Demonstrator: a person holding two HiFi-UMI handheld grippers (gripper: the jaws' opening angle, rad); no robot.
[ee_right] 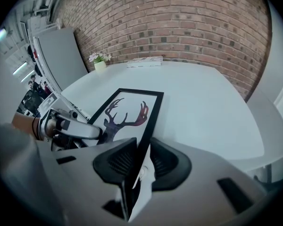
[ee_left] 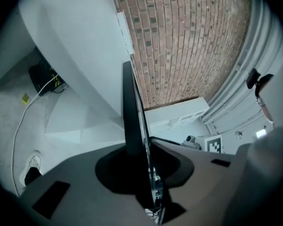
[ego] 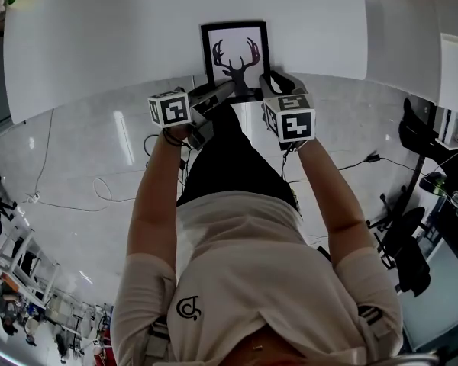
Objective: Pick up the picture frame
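Counting what is here: one picture frame [ego: 235, 56], black-edged with a dark deer silhouette, and two hand-held grippers. The frame sits at the near edge of the one white table [ego: 99, 36] that carries it, its lower end toward the person. Whether it is clear of the tabletop cannot be told.

The left hand-held gripper [ego: 227, 90] has its jaws pressed on the frame's lower left corner; its own view shows the frame edge-on between the pads. The right hand-held gripper [ego: 271, 81] is clamped on the lower right edge.

At the table's far side stands one small pot of flowers [ee_right: 100, 60], in front of a brick wall [ee_right: 179, 22]. Loose cables [ego: 103, 193] trail over the pale floor [ego: 84, 151] below.
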